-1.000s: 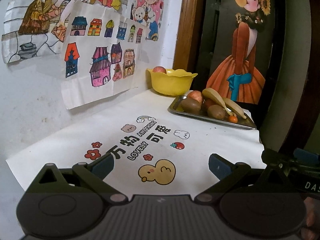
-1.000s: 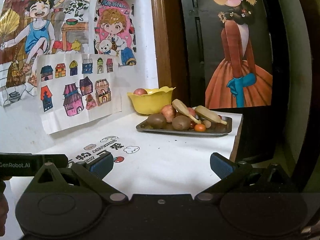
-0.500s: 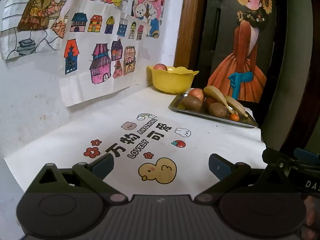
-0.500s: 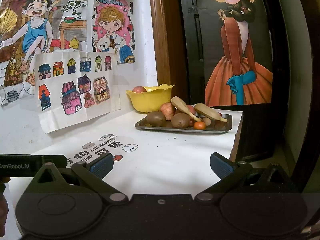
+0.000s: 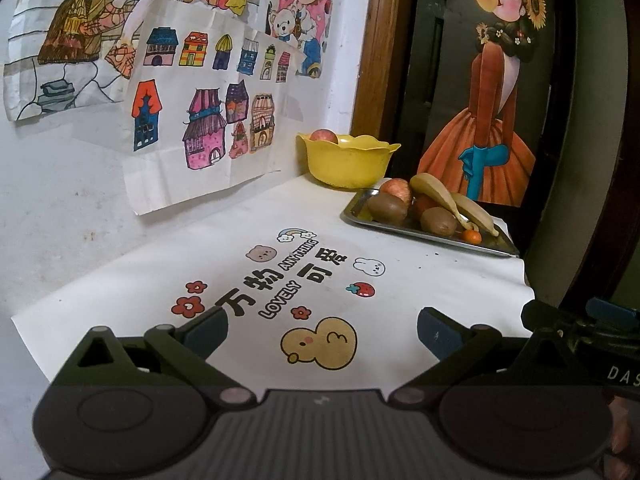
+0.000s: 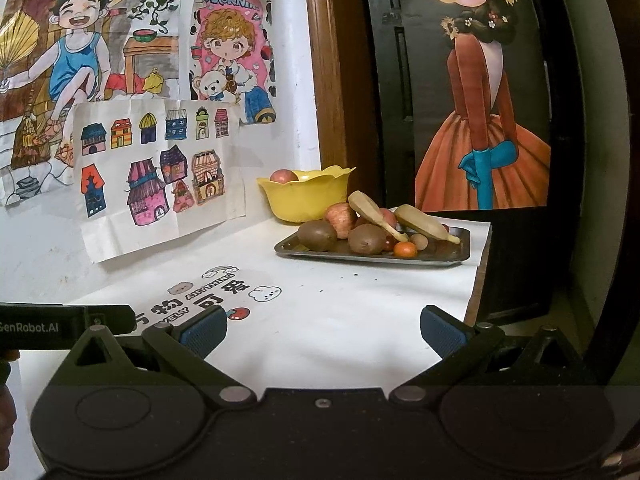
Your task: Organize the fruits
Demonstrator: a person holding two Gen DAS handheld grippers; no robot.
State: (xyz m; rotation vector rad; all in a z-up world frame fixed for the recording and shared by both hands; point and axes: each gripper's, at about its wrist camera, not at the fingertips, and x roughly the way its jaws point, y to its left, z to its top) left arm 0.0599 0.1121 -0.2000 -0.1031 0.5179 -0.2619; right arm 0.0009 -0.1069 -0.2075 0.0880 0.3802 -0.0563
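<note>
The tabletop (image 5: 420, 280) carries, at its far right corner, a metal tray (image 6: 456, 258) heaped with fruit beside a yellow bowl (image 6: 308, 196) holding one apple (image 6: 283, 176), seemingly the sorting destination. Both the left hand-held gripper (image 5: 320, 330) and the right hand-held gripper (image 6: 322, 330) hover near, jaws spread and empty, likely readied for reaching.

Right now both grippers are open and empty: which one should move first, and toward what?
Probably ease the right gripper forward toward the near kiwi on the metal tray. Its jaws are open, the kiwi sits at the tray's front edge with bare tablecloth before it, and the yellow bowl behind already holds one apple.
</note>
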